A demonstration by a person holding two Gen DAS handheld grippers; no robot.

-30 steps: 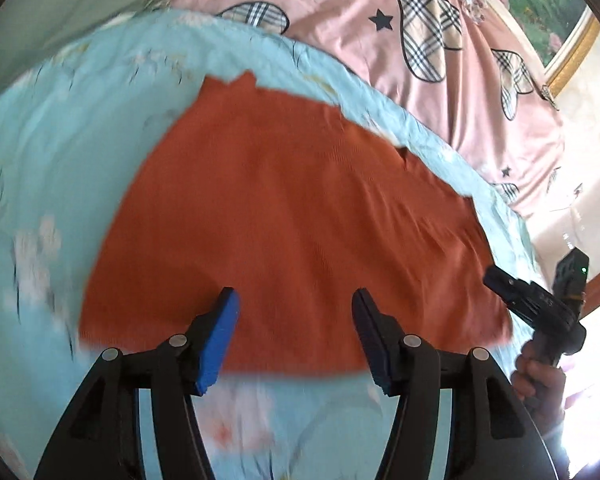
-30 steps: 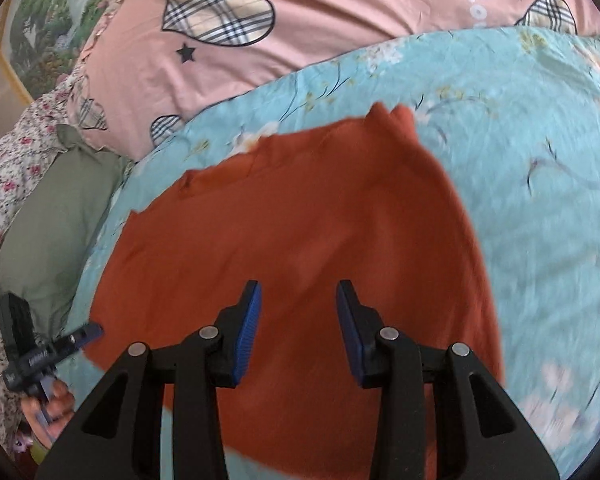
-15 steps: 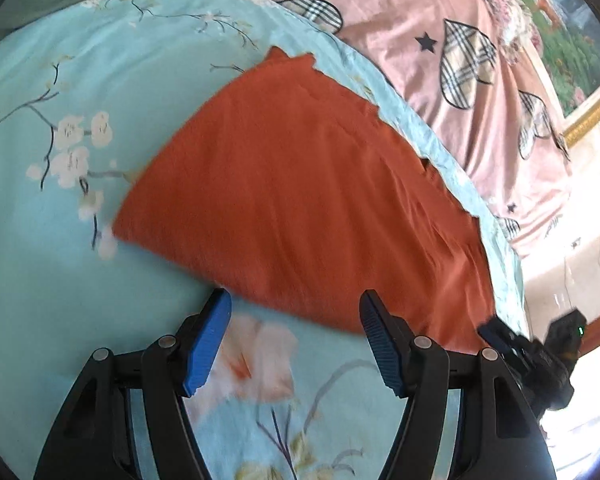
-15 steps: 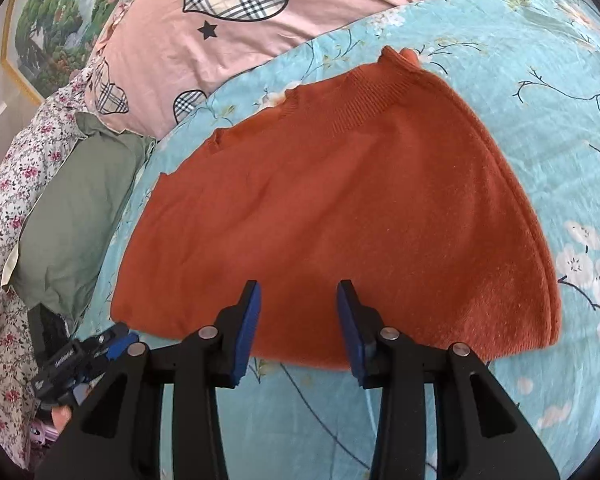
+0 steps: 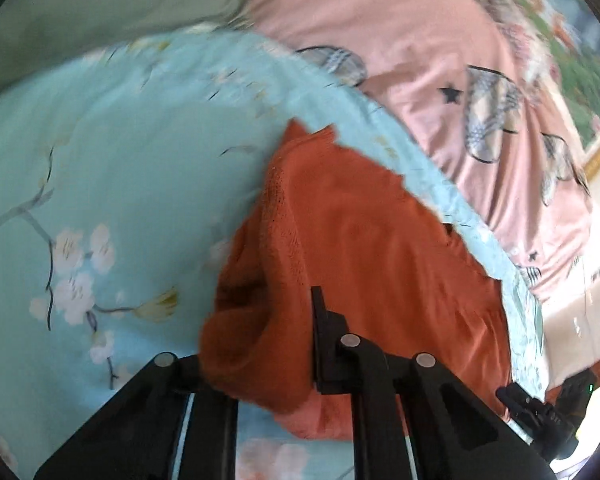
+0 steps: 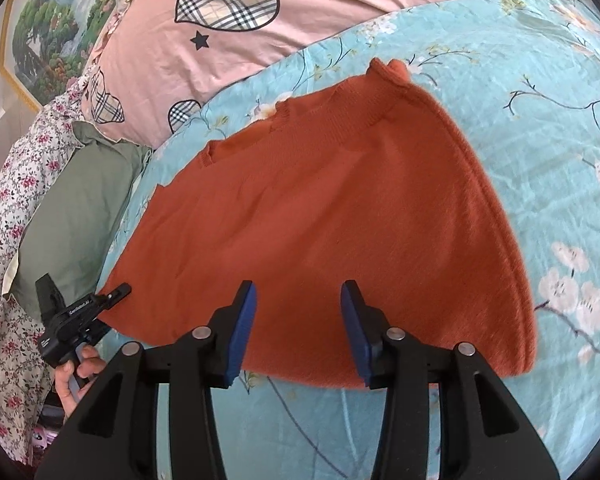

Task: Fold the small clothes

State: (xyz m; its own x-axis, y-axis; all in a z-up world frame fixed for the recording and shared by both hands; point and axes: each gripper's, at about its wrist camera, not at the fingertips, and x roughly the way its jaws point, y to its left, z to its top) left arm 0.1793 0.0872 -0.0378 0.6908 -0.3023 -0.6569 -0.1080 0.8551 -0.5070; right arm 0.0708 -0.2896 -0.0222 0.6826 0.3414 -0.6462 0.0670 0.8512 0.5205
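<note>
Orange knit top [image 6: 320, 216] lay spread on the teal floral bedsheet [image 6: 540, 92], w/ pink quilt [image 6: 320, 12] at the far side. Left gripper [image 5: 288, 344] was clamped on the top's near-left edge, fabric bunched up btwn its fingers. Right gripper [image 6: 298, 332] hung over the near hem, fingers apart, nothing btwn them. Green pillow [image 6: 72, 208] sat far left.
</note>
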